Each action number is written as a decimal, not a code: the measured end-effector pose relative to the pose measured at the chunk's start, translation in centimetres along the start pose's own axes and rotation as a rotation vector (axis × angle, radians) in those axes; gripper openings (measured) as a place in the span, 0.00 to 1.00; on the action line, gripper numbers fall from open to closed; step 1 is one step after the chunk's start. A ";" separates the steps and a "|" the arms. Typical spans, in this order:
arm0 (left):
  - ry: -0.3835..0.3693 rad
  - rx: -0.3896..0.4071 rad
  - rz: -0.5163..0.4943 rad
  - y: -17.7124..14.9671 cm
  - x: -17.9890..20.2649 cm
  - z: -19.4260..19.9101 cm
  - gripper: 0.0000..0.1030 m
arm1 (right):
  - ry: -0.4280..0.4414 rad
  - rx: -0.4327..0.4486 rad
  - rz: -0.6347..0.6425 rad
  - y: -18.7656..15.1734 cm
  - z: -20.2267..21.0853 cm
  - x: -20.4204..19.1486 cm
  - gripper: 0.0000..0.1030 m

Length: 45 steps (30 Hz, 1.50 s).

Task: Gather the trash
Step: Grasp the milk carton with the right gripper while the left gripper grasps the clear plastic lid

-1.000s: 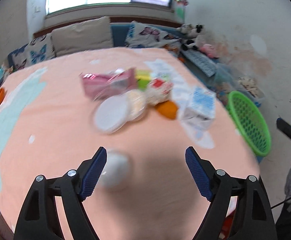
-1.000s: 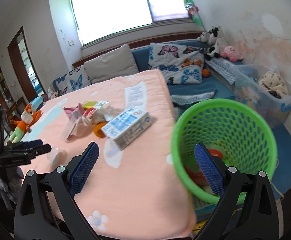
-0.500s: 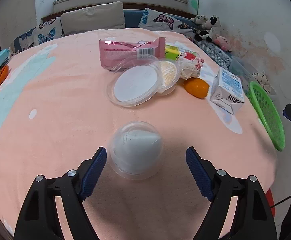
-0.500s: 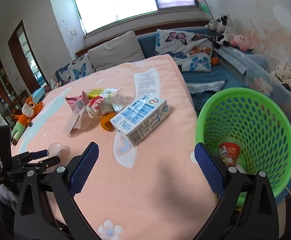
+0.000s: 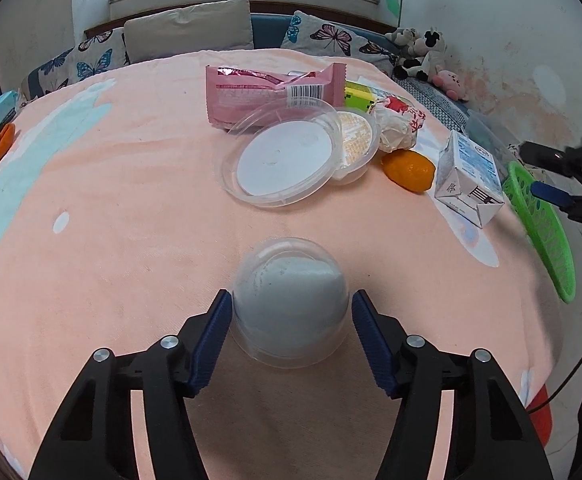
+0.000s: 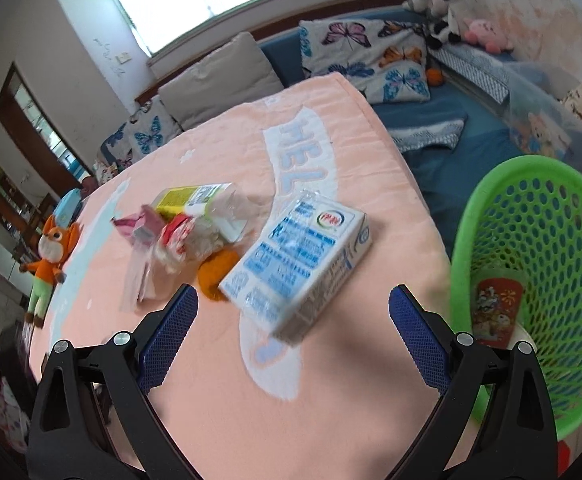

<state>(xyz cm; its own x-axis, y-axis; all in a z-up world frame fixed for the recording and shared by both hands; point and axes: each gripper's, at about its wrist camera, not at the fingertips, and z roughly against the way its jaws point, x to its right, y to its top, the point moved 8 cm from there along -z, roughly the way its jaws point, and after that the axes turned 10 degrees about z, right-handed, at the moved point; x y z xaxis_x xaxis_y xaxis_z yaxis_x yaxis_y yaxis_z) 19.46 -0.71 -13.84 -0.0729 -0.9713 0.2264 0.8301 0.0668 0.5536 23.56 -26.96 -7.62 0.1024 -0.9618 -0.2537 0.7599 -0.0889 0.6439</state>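
Note:
An upturned clear plastic cup (image 5: 289,300) stands on the pink tablecloth between the fingers of my left gripper (image 5: 289,330); the left pad touches its side and the right pad is at its edge. My right gripper (image 6: 293,330) is open and empty above the cloth, just short of a blue-and-white milk carton (image 6: 299,264), which also shows in the left wrist view (image 5: 469,178). More trash lies beyond: a pink wrapper (image 5: 267,90), a clear lid and tub (image 5: 281,160), an orange peel (image 5: 409,166). The green basket (image 6: 547,300) holds a red cup (image 6: 497,306).
A yellow-green box (image 6: 189,200) and crumpled wrapper (image 6: 177,246) lie in the trash pile. An orange plush toy (image 6: 49,256) sits at the cloth's left edge. A blue sofa with butterfly cushions (image 6: 365,56) stands behind the table. The basket hangs off the table's right side (image 5: 547,236).
My left gripper has moved forward around the clear cup and its fingers have narrowed onto it. My right gripper has swung left from the basket toward the milk carton.

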 end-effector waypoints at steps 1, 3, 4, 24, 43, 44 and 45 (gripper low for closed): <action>-0.002 0.000 0.000 0.0 0.0 0.0 0.56 | -0.001 -0.012 -0.017 0.3 -0.6 0.2 0.93; -0.008 -0.001 0.001 0.0 -0.1 0.0 0.56 | -0.020 -0.041 -0.059 0.7 -1.7 0.8 0.93; -0.011 -0.001 0.002 0.1 -0.1 0.0 0.56 | -0.031 -0.047 -0.064 1.0 -2.0 0.9 0.93; -0.049 -0.016 -0.020 -0.1 0.1 0.0 0.64 | -0.167 -0.238 -0.186 1.6 -8.8 2.0 0.87; -0.122 -0.013 0.002 0.6 2.0 0.7 0.56 | -0.010 -0.050 -0.064 1.3 -0.6 0.0 0.74; -0.131 -0.013 0.003 0.7 2.2 0.8 0.56 | -0.010 -0.034 -0.057 1.2 0.0 0.0 0.74; -0.137 -0.012 0.001 0.8 2.5 0.8 0.56 | -0.010 -0.019 -0.050 1.2 0.7 0.0 0.73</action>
<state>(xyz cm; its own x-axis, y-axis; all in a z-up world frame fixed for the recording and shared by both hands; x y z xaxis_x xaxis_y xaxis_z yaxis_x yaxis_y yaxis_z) 19.47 -2.86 -12.18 -0.1461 -0.9307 0.3353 0.8366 0.0646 0.5439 24.04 -27.24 -6.29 0.0580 -0.9588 -0.2780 0.7761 -0.1318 0.6166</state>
